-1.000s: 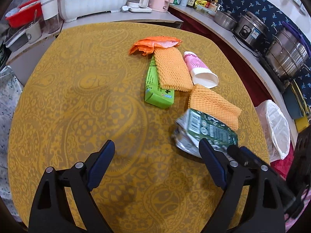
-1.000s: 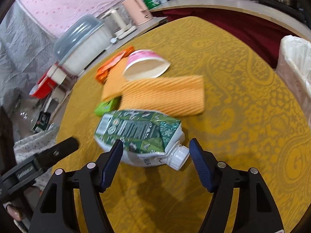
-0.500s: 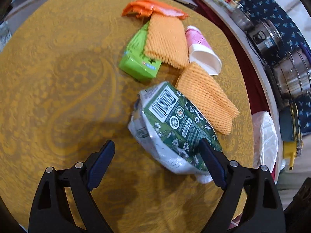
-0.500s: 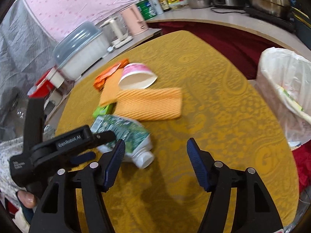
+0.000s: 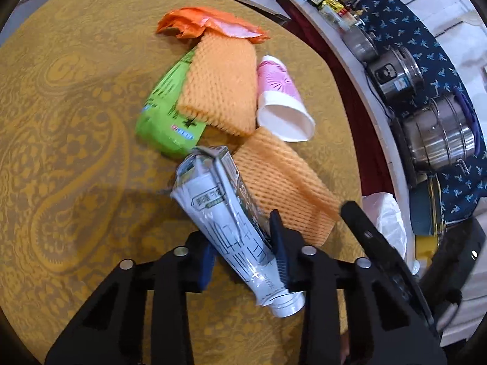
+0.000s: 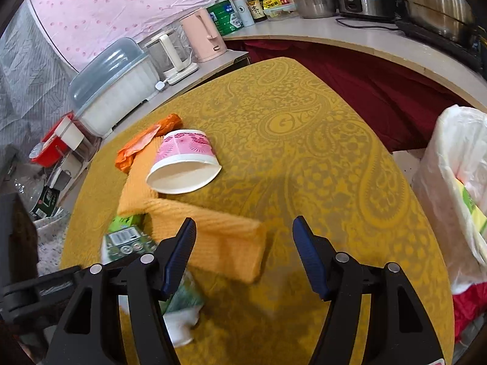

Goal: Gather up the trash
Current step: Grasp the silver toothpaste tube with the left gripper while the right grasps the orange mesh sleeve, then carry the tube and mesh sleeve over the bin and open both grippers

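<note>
While the left claw (image 5: 243, 252) closes its jaws on the crushed carton (image 5: 225, 213) above the desk (image 5: 76, 121), the right claw (image 6: 243, 255) hangs wide and empty over an orange foam net (image 6: 219, 240).

On the yellow patterned table (image 5: 76, 97) lie six pieces of trash in all. There are two orange foam nets: one (image 5: 220, 83) overlapping the green packet, the other (image 5: 283, 182) nearer the camera. There is one crushed milk carton (image 5: 225, 213), one green packet (image 5: 169, 112), one pink paper cup (image 5: 281, 100) on its side, and one orange wrapper (image 5: 210, 24). Beside the table stands one bin lined with a white plastic bag (image 6: 453, 188). On the counter beyond are two steel cookers (image 5: 395, 73), one pink kettle (image 6: 205, 35), and one covered dish rack (image 6: 112, 85). The small bottles and jars (image 6: 252, 3) there number perhaps six; they crowd too closely to count surely.
</note>
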The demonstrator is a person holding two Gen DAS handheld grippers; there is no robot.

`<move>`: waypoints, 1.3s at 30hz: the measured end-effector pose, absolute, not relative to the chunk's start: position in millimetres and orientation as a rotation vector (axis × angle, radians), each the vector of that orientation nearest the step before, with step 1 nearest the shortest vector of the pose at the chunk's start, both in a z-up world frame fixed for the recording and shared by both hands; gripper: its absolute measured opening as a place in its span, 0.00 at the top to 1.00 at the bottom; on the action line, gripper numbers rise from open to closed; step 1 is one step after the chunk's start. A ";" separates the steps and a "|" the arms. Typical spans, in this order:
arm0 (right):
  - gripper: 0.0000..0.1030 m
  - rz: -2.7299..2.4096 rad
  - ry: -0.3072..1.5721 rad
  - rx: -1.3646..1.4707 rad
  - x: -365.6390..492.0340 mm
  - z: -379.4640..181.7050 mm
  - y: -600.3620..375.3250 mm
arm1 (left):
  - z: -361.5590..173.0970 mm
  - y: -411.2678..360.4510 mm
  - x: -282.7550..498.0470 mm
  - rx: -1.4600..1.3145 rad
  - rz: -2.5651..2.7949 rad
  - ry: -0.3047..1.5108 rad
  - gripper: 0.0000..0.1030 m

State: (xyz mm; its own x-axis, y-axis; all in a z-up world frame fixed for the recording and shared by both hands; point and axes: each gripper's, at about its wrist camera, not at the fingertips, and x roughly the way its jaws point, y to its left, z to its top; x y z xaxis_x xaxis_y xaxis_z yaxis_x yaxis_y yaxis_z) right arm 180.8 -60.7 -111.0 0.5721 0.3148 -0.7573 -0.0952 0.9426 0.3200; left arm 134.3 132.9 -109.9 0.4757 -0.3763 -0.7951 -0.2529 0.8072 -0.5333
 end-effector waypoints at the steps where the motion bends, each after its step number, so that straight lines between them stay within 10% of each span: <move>1: 0.39 0.250 0.941 0.256 186.9 -114.8 -59.7 | -106.8 132.7 136.2 -0.644 -0.086 1.091 0.74; 8: 0.43 0.325 0.989 0.243 198.7 -132.8 -46.2 | -93.7 136.2 147.8 -0.559 -0.108 1.094 0.80; 16: 0.88 0.313 0.986 0.218 181.4 -131.5 -43.7 | -89.2 127.3 156.4 -0.510 -0.143 1.104 0.82; 39: 0.90 -0.067 0.629 0.351 96.2 0.3 -207.5 | 16.5 -12.3 137.6 -0.200 -0.407 0.911 0.84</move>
State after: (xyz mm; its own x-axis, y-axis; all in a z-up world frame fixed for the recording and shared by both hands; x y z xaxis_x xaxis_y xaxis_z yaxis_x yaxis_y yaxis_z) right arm 96.2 -207.5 0.3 0.8082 0.0440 -0.5872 0.1673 0.9389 0.3007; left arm 137.6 -12.3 16.5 0.5440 -0.4239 -0.7241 0.2568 0.9057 -0.3373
